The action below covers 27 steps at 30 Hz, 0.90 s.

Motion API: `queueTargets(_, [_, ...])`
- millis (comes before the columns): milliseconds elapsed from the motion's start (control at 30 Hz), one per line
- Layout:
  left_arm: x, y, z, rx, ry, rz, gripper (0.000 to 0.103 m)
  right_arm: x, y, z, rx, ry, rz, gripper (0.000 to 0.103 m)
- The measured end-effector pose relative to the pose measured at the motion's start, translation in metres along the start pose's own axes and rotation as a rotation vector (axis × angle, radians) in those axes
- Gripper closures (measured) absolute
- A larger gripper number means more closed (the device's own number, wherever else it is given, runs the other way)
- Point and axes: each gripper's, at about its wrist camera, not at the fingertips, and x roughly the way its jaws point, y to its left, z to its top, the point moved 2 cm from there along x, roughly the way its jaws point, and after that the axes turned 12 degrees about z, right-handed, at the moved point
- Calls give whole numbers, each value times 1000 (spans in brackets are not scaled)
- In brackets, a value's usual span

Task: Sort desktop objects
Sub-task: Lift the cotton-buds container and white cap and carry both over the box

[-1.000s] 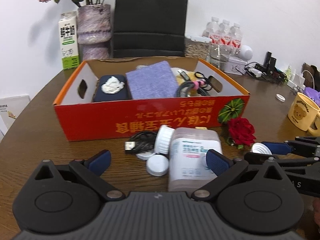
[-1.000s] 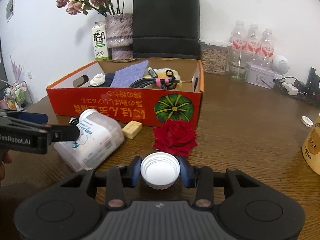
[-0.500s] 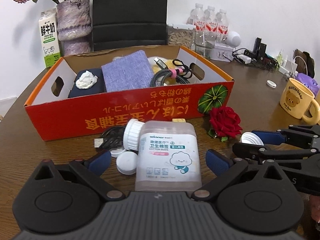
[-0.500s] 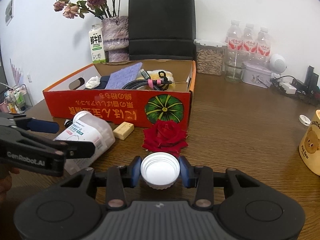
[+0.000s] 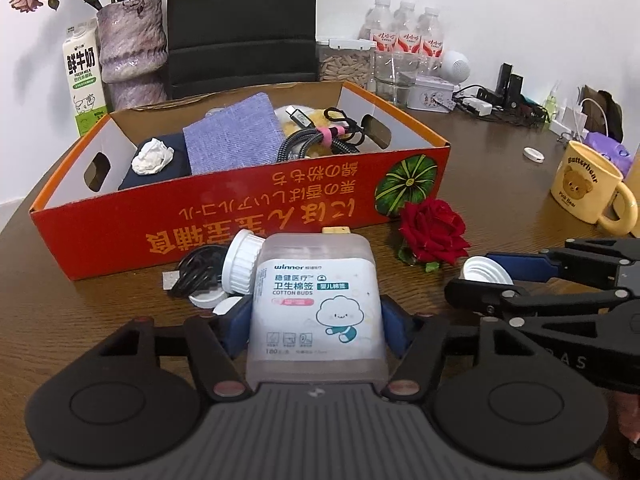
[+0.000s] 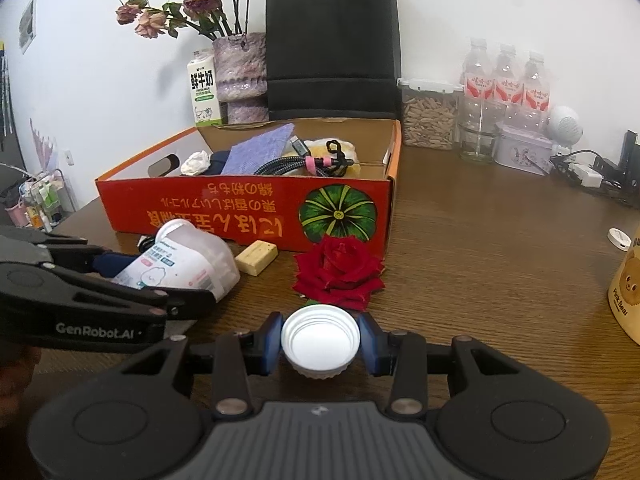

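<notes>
Brown wood table [image 6: 500, 248] spreads before you, white wall behind; your left gripper [image 5: 316, 326] tilts downward and its jaws have just been closing, pads now pressed on both sides of the cotton bud box [image 5: 316, 300], which lies on its side just before the red cardboard box [image 5: 224, 220]; your right gripper [image 6: 320, 340] slants down likewise, clamped on a white lid [image 6: 320, 340] above the table; a red rose [image 6: 340, 272] lies just ahead of it, a black cable [image 5: 196, 272] and a white jar [image 5: 242, 266] crowd the left side, a yellow mug [image 5: 584, 184] stands well apart.
</notes>
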Motion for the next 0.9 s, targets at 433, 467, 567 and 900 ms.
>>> queueTargets(433, [-22,11,9,-26,-77,-10,37,-9,7,10,-10,-45,-13,64])
queueTargets(467, [-24,12,10,-30,-84,-9,37,-9,9,13,-15,-49,-13,64])
queueTargets(567, [-28,18,15,-46,-105,-6,37,-10,14,20,-26,-62,-8,64])
queueTargets(900, [-40,44,36,-103,-185,2,37,-9,31,59,-80,-129,-13,64])
